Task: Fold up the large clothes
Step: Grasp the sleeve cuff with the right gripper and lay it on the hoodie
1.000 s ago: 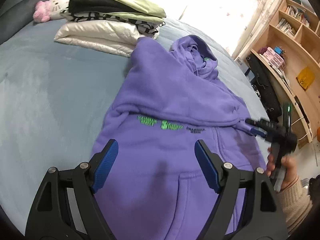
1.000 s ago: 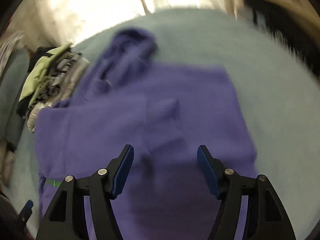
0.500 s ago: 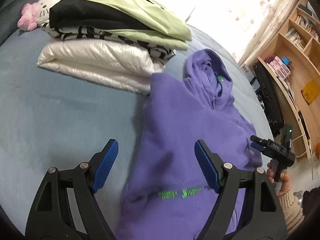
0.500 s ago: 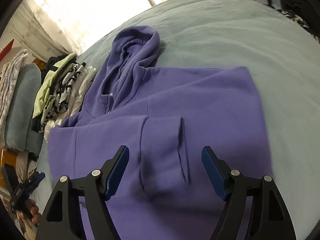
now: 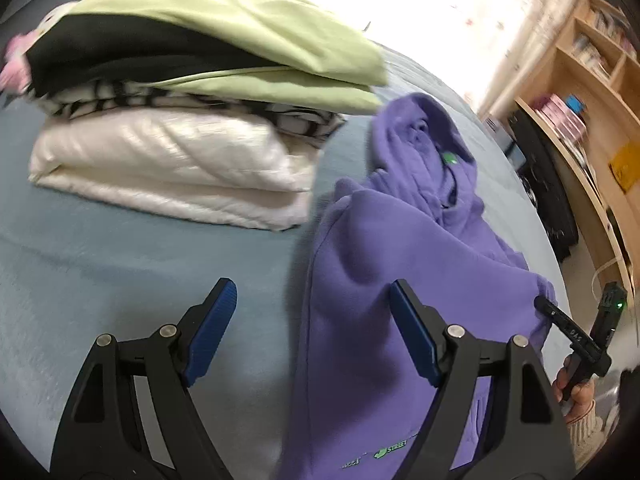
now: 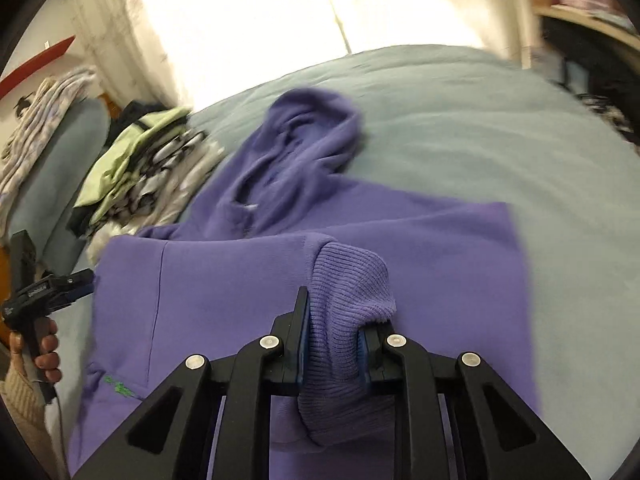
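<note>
Pinching the purple hoodie's (image 6: 360,240) ribbed cuff (image 6: 344,304), the right gripper (image 6: 334,344) is needing a taut, low carry, while the left gripper (image 5: 312,328) is hovering wide open and empty.

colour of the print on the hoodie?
Green, on the purple hoodie; print is clearest in the left wrist view.

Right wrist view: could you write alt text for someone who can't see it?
The right hand-held gripper is clamped on the ribbed cuff of a purple hoodie spread on a grey-blue bed. A stack of folded clothes sits at left.
</note>
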`<state>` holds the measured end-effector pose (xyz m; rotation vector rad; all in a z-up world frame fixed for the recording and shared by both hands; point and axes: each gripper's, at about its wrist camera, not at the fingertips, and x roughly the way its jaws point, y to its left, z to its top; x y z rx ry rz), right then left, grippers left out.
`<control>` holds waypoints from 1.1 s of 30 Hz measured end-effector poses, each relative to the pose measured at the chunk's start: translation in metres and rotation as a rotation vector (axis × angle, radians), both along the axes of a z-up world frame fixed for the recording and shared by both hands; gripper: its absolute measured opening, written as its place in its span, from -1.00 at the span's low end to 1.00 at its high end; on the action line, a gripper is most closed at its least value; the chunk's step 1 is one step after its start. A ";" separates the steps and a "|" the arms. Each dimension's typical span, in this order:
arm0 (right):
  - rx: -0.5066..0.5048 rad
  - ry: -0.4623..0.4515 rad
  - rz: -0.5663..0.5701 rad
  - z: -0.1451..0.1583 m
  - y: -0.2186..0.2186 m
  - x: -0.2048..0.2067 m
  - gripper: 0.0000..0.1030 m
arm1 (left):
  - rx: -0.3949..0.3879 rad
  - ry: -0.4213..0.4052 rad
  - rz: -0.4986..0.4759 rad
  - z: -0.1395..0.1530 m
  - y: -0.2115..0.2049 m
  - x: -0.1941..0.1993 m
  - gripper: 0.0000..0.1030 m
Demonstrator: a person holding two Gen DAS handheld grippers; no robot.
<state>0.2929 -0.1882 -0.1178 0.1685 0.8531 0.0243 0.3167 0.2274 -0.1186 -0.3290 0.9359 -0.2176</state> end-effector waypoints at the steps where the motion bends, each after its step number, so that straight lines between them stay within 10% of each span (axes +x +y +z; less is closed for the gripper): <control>1: -0.012 0.009 -0.010 -0.006 -0.005 -0.003 -0.64 | 0.006 0.000 -0.017 0.000 -0.006 0.002 0.48; 13: -0.011 -0.044 -0.254 -0.026 -0.035 -0.041 -0.64 | 0.089 -0.008 -0.118 0.005 -0.051 0.005 0.48; 33: -0.088 0.059 -0.327 -0.028 -0.044 -0.079 -0.64 | 0.125 0.014 -0.167 0.000 -0.092 0.054 0.26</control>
